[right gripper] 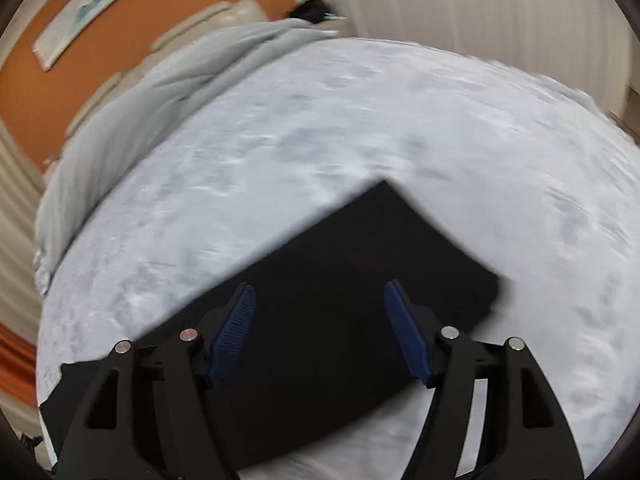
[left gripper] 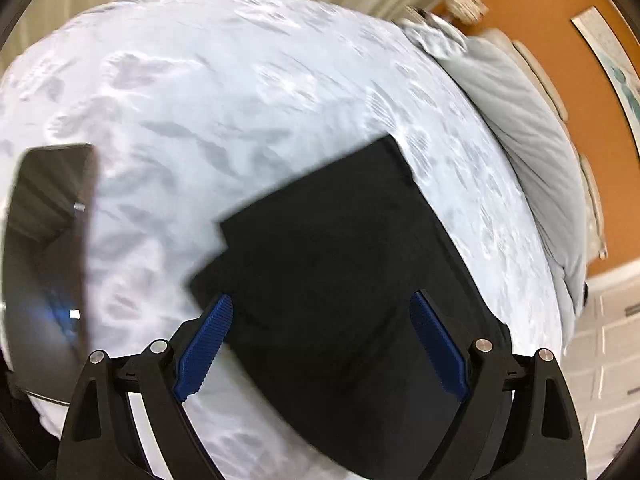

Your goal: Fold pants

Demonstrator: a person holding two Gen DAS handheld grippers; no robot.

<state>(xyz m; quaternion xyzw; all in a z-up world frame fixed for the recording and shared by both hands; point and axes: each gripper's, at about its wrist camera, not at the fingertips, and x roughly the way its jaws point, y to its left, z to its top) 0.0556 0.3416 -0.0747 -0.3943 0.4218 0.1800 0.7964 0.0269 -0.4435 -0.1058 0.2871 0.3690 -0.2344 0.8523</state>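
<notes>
Both wrist views blurred. Black pants [left gripper: 332, 248] lie folded into a flat, roughly rectangular stack on the bed [left gripper: 192, 92], which carries a pale cover with a faint grey pattern. Left wrist view: pants fill the centre and lower centre of the frame, one corner reaching toward the upper right; a lower layer sticks out a little at the stack's left edge. Left hand-held gripper [left gripper: 322, 340] at the bottom of the frame, jaws spread wide, blue ribbed pads [left gripper: 206, 344] well apart, nothing clamped between them; the pants show in the gap beyond them, contact cannot be judged. Dark glossy object [left gripper: 48, 248] at the left edge, not identifiable. Grey pillow or bolster [left gripper: 532, 152] along the right side of the bed, orange wall [left gripper: 560, 28] beyond it. Right wrist view: pants [right gripper: 340, 280] sit centre to lower left, one corner pointing up past mid-frame. Right hand-held gripper [right gripper: 320, 332] at the bottom, jaws apart, released, pads [right gripper: 236, 332] clear of each other with the cloth visible between and beyond them, nothing pinched. Rumpled grey bedding [right gripper: 160, 80] at upper left, white panelled doors [right gripper: 460, 4] at upper right.
</notes>
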